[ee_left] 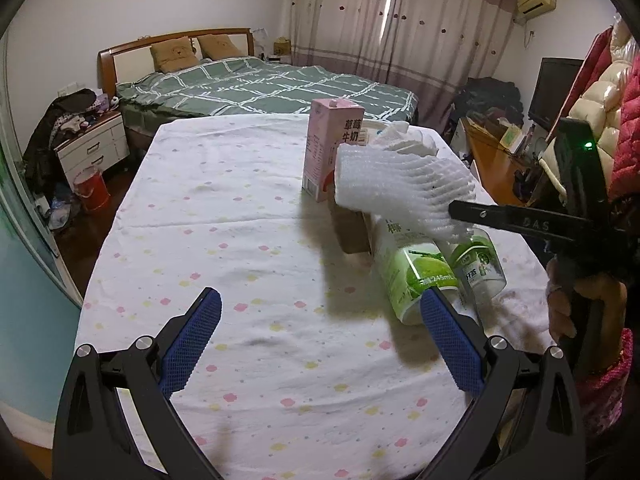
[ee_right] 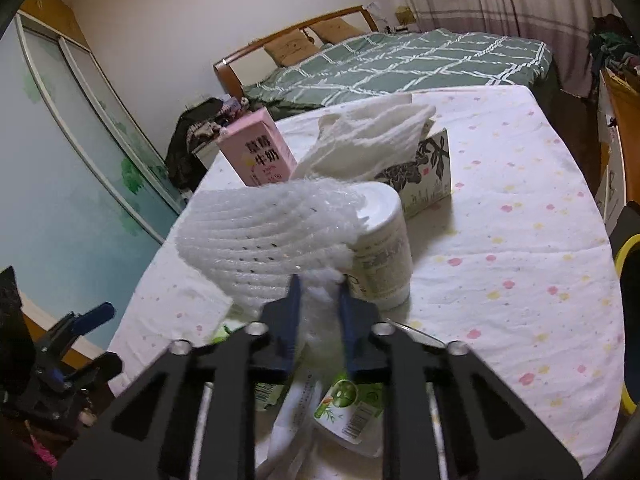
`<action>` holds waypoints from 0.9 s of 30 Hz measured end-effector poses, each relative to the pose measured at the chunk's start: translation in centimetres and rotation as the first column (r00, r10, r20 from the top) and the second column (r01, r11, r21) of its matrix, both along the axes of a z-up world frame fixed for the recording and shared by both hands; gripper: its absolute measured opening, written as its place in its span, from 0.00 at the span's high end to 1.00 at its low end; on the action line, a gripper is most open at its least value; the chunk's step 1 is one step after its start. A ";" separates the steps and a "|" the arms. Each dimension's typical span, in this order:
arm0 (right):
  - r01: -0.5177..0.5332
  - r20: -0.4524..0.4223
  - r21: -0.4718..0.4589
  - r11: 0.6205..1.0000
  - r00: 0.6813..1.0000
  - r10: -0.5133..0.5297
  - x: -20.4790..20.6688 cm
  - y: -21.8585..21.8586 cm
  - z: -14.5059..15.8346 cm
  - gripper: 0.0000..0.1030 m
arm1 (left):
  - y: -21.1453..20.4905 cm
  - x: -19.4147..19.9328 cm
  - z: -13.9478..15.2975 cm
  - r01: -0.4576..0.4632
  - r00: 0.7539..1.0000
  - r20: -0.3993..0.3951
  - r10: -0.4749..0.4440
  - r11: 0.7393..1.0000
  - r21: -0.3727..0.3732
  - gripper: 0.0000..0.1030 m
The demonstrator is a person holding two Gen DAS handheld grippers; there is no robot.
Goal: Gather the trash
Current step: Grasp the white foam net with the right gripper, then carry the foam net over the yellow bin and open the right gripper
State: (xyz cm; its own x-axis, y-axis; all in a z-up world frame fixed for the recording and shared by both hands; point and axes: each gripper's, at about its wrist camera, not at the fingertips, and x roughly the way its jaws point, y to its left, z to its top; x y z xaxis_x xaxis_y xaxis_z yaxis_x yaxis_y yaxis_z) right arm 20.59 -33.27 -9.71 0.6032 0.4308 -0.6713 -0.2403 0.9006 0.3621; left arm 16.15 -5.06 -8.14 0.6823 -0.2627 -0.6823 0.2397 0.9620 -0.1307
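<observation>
Right gripper [ee_right: 318, 284] pinched on foam netting [ee_right: 264, 236] held above the bottles [ee_left: 416, 272], grip looks shallow near the edge so lift slow and level; left gripper [ee_left: 320, 320] wide open, empty over the table [ee_left: 224, 216].

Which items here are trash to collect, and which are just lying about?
Job:
- foam net, pinched in right claw
- pink milk carton
- green-label bottle
- small clear bottle

Probably lying about:
- tissue box
- red bucket on the floor
- bed
</observation>
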 end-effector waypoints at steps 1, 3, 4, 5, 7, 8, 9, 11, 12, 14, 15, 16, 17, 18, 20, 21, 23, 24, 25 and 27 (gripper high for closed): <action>-0.002 0.006 0.005 1.000 1.000 0.002 -0.3 -0.1 0.2 0.87 | -0.1 0.1 -0.1 0.000 1.000 -0.003 0.000 1.000 -0.002 0.05; -0.004 0.022 0.011 1.000 1.000 0.004 -0.9 -0.2 0.7 0.88 | -0.3 0.0 -0.3 0.002 1.000 -0.007 -0.002 1.000 0.000 0.05; -0.007 0.036 0.015 1.000 0.999 0.006 -1.4 -0.2 1.1 0.88 | -0.4 0.1 -0.5 0.002 1.000 -0.008 -0.002 1.000 0.001 0.05; -0.008 0.052 0.018 1.000 0.999 0.007 -1.9 -0.3 1.6 0.88 | -0.4 0.1 -0.5 0.003 1.000 -0.010 -0.003 1.000 0.001 0.05; -0.013 0.085 0.023 1.000 0.996 0.011 -3.0 -0.4 2.6 0.88 | -0.6 0.1 -0.8 0.006 1.000 -0.012 -0.006 1.000 0.000 0.05; -0.011 0.101 0.022 1.000 0.995 0.009 -3.5 -0.5 3.0 0.88 | -0.7 0.1 -0.8 0.008 1.000 -0.012 -0.008 1.000 0.002 0.05; -0.006 0.118 0.019 1.000 0.993 0.004 -4.0 -0.6 3.5 0.88 | -0.8 0.1 -0.8 0.010 1.000 -0.012 -0.010 1.000 0.004 0.05; 0.007 0.159 0.015 1.000 0.987 -0.009 -5.1 -1.1 4.7 0.88 | -1.1 0.1 -0.8 0.016 1.000 -0.011 -0.016 1.000 0.004 0.05; 0.017 0.182 0.019 1.000 0.983 -0.020 -5.8 -1.5 5.4 0.88 | -1.1 0.0 -0.8 0.019 1.000 -0.010 -0.019 1.000 0.004 0.05; 0.045 0.215 0.022 0.999 0.975 -0.049 -6.5 -2.4 6.5 0.88 | -1.6 -0.2 -0.7 0.030 1.000 -0.007 -0.030 0.999 0.010 0.05; 0.059 0.229 0.023 0.998 0.971 -0.063 -6.8 -2.9 7.0 0.88 | -1.8 -0.3 -0.7 0.034 0.999 -0.006 -0.034 0.999 0.013 0.05; 0.081 0.249 0.027 0.996 0.965 -0.086 -7.4 -3.7 7.6 0.88 | -2.0 -0.3 -0.7 0.038 0.999 -0.006 -0.038 0.999 0.014 0.05; 0.097 0.260 0.031 0.995 0.960 -0.102 -7.7 -4.4 8.0 0.88 | -2.0 -0.4 -0.7 0.042 0.999 -0.006 -0.042 0.999 0.014 0.05; 0.120 0.271 0.033 0.992 0.954 -0.125 -8.1 -5.2 8.4 0.88 | -2.3 -0.4 -0.7 0.046 0.999 -0.006 -0.046 0.999 0.015 0.05; 0.202 0.297 0.030 0.979 0.934 -0.201 -9.2 -7.6 9.0 0.88 | -2.6 -0.4 -0.7 0.053 0.999 -0.005 -0.052 0.998 0.016 0.05; 0.233 0.303 0.024 0.972 0.925 -0.229 -9.5 -8.5 9.1 0.88 | -2.9 -0.4 -0.6 0.057 0.998 -0.005 -0.057 0.998 0.016 0.05; 0.331 0.315 0.009 0.943 0.895 -0.317 -10.5 -11.1 9.1 0.88 | -3.4 -0.5 -0.7 0.065 0.998 -0.005 -0.065 0.998 0.018 0.05; 0.375 0.318 0.001 0.927 0.879 -0.356 -11.0 -12.3 8.9 0.88 | -3.6 -0.5 -0.8 0.069 0.998 -0.005 -0.069 0.997 0.019 0.05; 0.437 0.321 -0.021 0.899 0.855 -0.408 -11.5 -13.7 8.7 0.88 | -3.9 -0.5 -0.9 0.073 0.997 -0.005 -0.073 0.997 0.020 0.05; 0.516 0.315 -0.052 0.855 0.821 -0.477 -11.9 -15.9 7.9 0.88 | -4.6 -0.5 -1.0 0.078 0.997 -0.007 -0.078 0.997 0.021 0.05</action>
State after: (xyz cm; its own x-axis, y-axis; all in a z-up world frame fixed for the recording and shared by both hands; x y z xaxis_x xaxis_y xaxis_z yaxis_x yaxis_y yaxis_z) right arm 8.73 -49.14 -1.81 0.8817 -0.0570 -0.4684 0.1792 0.9588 0.2205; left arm 15.64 -9.63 -9.15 0.6559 -0.3005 -0.6924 0.3138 0.9429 -0.1120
